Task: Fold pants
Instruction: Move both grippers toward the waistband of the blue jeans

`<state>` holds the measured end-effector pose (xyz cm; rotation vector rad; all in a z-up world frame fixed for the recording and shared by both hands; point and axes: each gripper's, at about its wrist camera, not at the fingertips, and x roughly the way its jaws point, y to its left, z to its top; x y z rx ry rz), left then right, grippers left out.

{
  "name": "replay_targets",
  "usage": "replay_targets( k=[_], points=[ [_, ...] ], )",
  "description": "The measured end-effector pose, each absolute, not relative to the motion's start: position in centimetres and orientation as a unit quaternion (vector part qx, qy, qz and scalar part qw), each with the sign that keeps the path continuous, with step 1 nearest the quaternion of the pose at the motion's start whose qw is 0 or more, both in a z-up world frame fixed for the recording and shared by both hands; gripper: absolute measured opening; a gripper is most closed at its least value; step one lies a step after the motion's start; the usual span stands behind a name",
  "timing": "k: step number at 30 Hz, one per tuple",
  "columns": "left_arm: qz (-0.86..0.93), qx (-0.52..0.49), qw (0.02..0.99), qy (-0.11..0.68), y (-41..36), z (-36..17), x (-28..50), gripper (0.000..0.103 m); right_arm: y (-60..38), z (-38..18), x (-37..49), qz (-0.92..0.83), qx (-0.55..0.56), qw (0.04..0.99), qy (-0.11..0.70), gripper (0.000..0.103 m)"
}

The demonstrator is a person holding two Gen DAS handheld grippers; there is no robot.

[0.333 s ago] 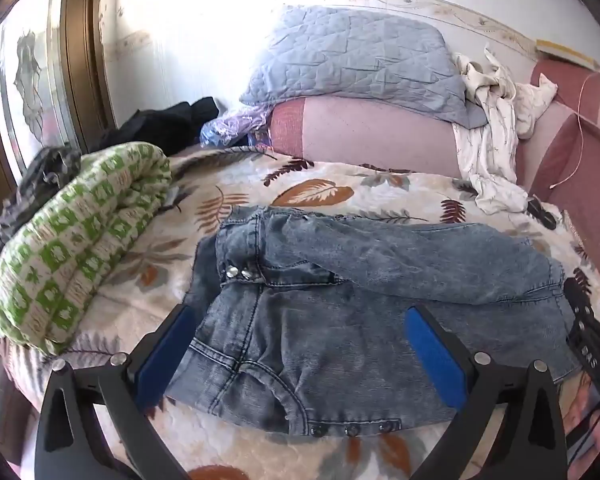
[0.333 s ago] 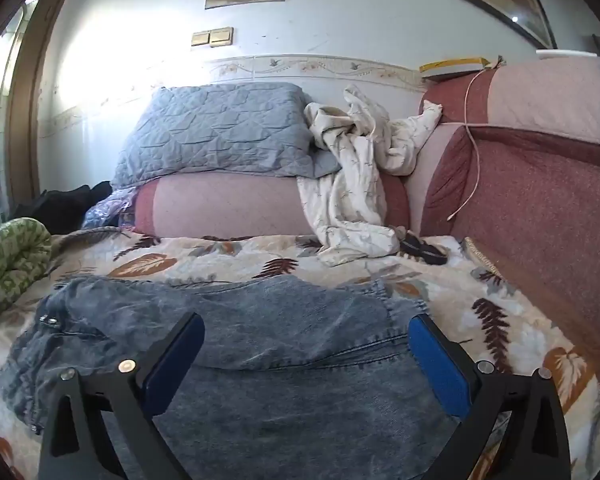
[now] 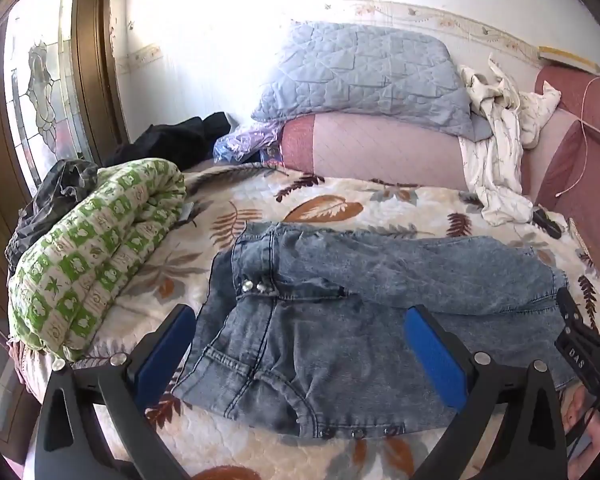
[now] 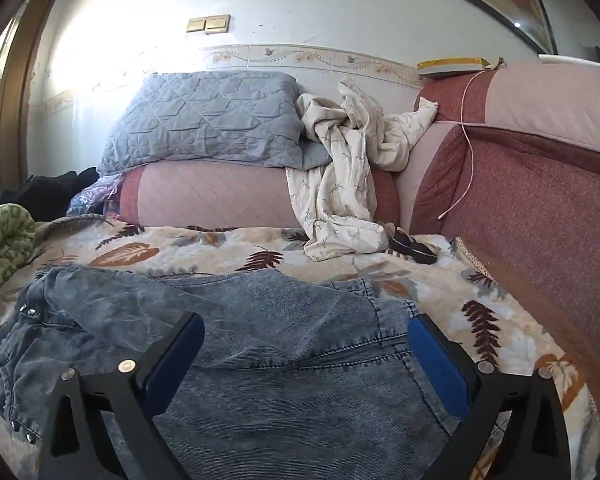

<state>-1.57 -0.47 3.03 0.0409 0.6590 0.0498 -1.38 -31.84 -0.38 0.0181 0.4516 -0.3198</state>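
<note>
Grey-blue denim pants [image 3: 380, 320] lie folded over on the leaf-print bedspread [image 3: 320, 208], waistband with metal studs at the left. My left gripper [image 3: 300, 348] hovers over the waist end, blue pads wide apart, nothing between them. In the right wrist view the pants [image 4: 280, 340] fill the foreground, and my right gripper [image 4: 304, 352] stands open above the leg end, holding nothing. The right gripper's black frame [image 3: 580, 344] shows at the right edge of the left wrist view.
A rolled green-and-white quilt [image 3: 92, 256] lies left of the pants. A grey quilted pillow [image 4: 208, 120] and a crumpled white garment [image 4: 340, 184] rest on pink bolsters at the back. A padded red headboard [image 4: 520, 208] runs along the right. A small dark object [image 4: 412, 246] lies near it.
Both grippers have drawn slightly back from the pants; the pants have not moved.
</note>
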Motion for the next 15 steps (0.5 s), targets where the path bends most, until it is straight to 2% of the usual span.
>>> replay_targets(
  k=[15],
  points=[
    [0.003, 0.004, 0.951, 0.31, 1.5, 4.0, -2.3, 0.103, -31.0, 1.9, -4.0, -0.186, -0.03, 0.96, 0.208, 0.103]
  ],
)
